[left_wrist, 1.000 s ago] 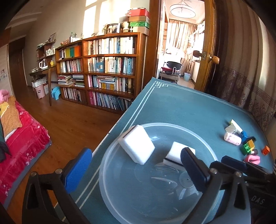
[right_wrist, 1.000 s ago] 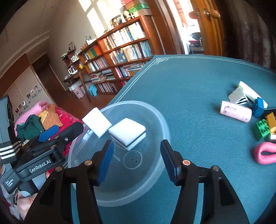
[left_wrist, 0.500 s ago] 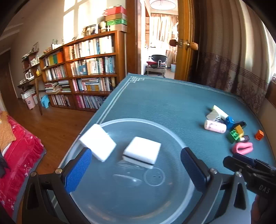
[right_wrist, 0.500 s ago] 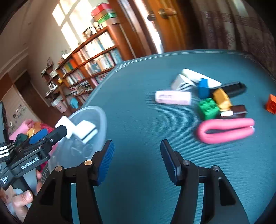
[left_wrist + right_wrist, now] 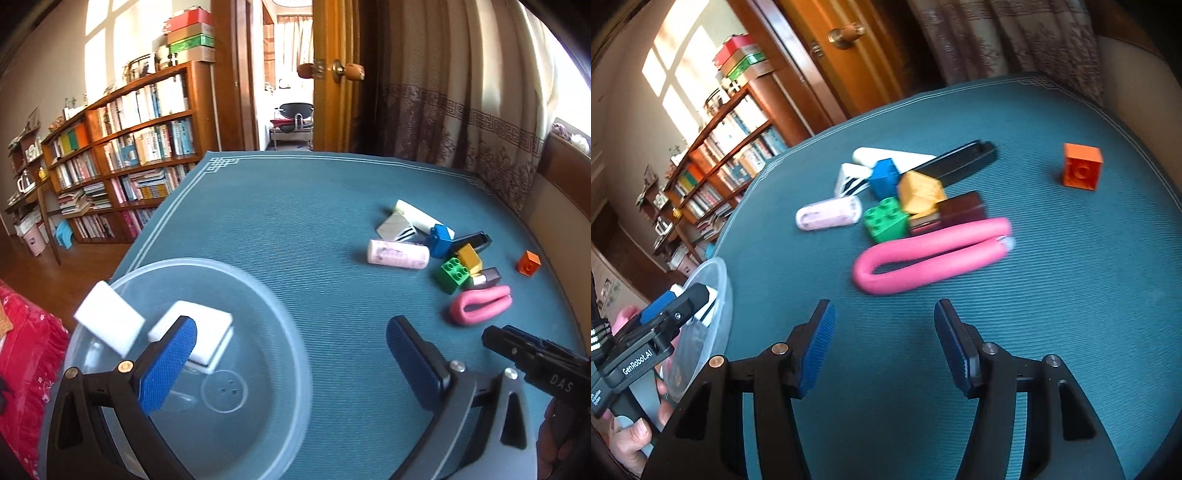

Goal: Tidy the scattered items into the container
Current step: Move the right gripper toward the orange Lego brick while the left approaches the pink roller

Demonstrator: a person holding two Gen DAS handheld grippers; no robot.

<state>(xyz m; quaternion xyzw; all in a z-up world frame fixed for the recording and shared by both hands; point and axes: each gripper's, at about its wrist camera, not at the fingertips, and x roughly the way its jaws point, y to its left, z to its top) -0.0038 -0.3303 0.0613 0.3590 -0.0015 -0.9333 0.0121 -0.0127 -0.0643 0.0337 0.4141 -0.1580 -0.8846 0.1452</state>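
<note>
Teal ribbed cloth [image 5: 1052,295] covered the table. Since a second earlier the right gripper [image 5: 882,343] had swung from the clear plastic bowl [image 5: 280,295], which held two white sponge blocks [image 5: 192,332], to the bent pink foam tube [image 5: 934,254] just ahead of its wide-open, empty fingers. The left gripper [image 5: 291,362], marked "GenRobot.AI", was also spread and empty; "DAS" showed on the right.

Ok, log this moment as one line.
right gripper open, facing pink foam roller | left gripper open | bowl: two sponges
</note>
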